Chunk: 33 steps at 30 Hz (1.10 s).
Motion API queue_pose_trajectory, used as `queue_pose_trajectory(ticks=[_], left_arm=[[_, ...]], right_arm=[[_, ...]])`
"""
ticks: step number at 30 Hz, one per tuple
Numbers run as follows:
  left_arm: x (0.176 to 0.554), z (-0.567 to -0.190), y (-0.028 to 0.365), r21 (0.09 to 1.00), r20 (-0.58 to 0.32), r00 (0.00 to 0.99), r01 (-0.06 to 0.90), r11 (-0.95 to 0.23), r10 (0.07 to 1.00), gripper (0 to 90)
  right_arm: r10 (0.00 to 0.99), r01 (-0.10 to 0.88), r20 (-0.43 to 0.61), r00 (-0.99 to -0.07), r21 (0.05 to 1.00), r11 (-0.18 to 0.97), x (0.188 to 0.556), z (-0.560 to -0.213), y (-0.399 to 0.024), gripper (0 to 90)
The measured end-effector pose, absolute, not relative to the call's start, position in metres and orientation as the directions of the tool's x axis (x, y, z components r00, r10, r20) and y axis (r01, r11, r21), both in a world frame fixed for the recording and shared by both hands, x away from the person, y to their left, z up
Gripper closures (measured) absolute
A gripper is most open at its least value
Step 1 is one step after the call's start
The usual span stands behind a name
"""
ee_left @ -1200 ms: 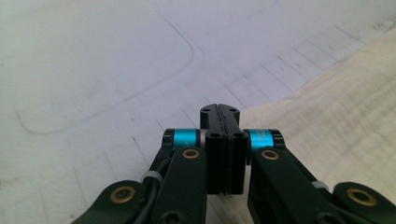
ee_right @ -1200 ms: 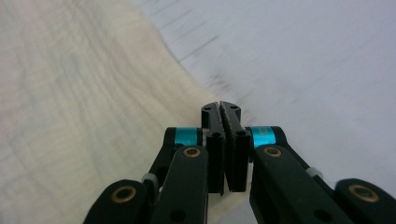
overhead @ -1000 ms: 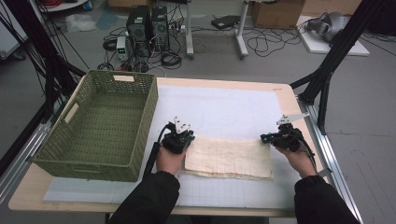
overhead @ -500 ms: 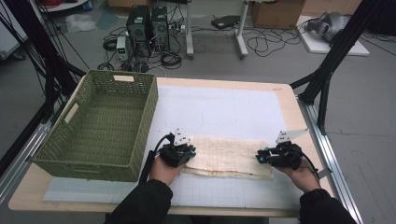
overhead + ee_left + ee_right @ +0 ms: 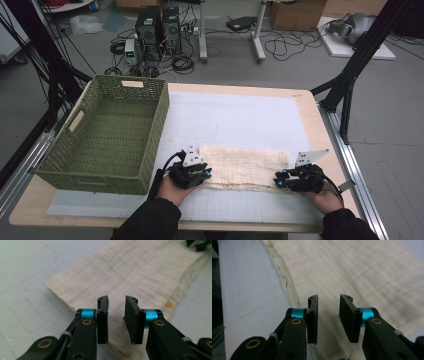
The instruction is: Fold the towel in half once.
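Note:
A folded cream cloth [image 5: 245, 167] lies flat on the white mat, near the table's front. My left gripper [image 5: 205, 174] rests at its left end, pointing right. My right gripper [image 5: 278, 182] rests at its right end, pointing left. In the left gripper view the jaws [image 5: 116, 301] stand apart over the cloth [image 5: 140, 270], with nothing pinched between the pads. In the right gripper view the gripper [image 5: 328, 300] is likewise open above the cloth [image 5: 367, 272]. Both pairs of jaws have just been opening.
A green wicker basket [image 5: 161, 117] stands at the table's left, close to my left hand. The white gridded mat [image 5: 235, 115] stretches bare behind the cloth. Black frame struts [image 5: 350, 85] rise at the right; the table's front edge is just behind both hands.
Both hands have come from the cloth's far edge toward its near edge. The jaws of both grippers have parted and let go of the cloth.

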State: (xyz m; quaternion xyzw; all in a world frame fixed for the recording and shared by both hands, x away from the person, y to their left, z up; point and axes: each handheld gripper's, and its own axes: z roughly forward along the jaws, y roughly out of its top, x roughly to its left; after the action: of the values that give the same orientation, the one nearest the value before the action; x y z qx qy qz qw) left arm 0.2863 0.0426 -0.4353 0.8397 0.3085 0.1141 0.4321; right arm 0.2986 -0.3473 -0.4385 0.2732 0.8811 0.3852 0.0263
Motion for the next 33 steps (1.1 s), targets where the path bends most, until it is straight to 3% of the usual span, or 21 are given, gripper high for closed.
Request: queue_pose_trajectory(ticks=[1, 3, 6, 12, 14, 15, 18, 26, 33], left_arm=[[0.287, -0.440, 0.043, 0.772, -0.119, 0.799, 0.448, -0.452, 0.590, 70.4], [0.285, -0.446, 0.043, 0.770, -0.090, 0.794, 0.438, -0.464, 0.601, 74.6], [0.285, -0.446, 0.046, 0.768, -0.095, 0.790, 0.445, -0.460, 0.606, 87.6], [0.281, -0.442, 0.051, 0.766, -0.116, 0.798, 0.450, -0.459, 0.591, 89.5], [0.279, -0.440, 0.051, 0.772, -0.114, 0.805, 0.441, -0.458, 0.583, 89.4], [0.280, -0.436, 0.050, 0.794, -0.110, 0.799, 0.428, -0.431, 0.591, 87.7], [0.285, -0.434, 0.046, 0.793, -0.087, 0.796, 0.419, -0.442, 0.600, 85.7], [0.287, -0.446, 0.045, 0.774, -0.043, 0.789, 0.415, -0.479, 0.613, 82.7], [0.288, -0.441, 0.043, 0.807, -0.053, 0.785, 0.398, -0.437, 0.617, 72.5]], right_arm=[[0.505, 0.461, 0.157, -0.848, 0.687, 0.561, 0.297, -0.440, -0.347, 77.2], [0.511, 0.477, 0.173, -0.842, 0.682, 0.554, 0.298, -0.440, -0.348, 87.5], [0.502, 0.471, 0.172, -0.847, 0.679, 0.563, 0.297, -0.440, -0.349, 88.8], [0.481, 0.469, 0.190, -0.856, 0.678, 0.566, 0.287, -0.440, -0.357, 88.9], [0.484, 0.472, 0.195, -0.853, 0.683, 0.558, 0.286, -0.439, -0.359, 88.2], [0.485, 0.484, 0.220, -0.846, 0.699, 0.527, 0.286, -0.438, -0.361, 82.3], [0.491, 0.478, 0.217, -0.844, 0.719, 0.504, 0.289, -0.436, -0.359, 76.3], [0.484, 0.467, 0.200, -0.852, 0.707, 0.531, 0.294, -0.443, -0.353, 72.3], [0.500, 0.446, 0.173, -0.848, 0.742, 0.500, 0.291, -0.440, -0.356, 61.7]])
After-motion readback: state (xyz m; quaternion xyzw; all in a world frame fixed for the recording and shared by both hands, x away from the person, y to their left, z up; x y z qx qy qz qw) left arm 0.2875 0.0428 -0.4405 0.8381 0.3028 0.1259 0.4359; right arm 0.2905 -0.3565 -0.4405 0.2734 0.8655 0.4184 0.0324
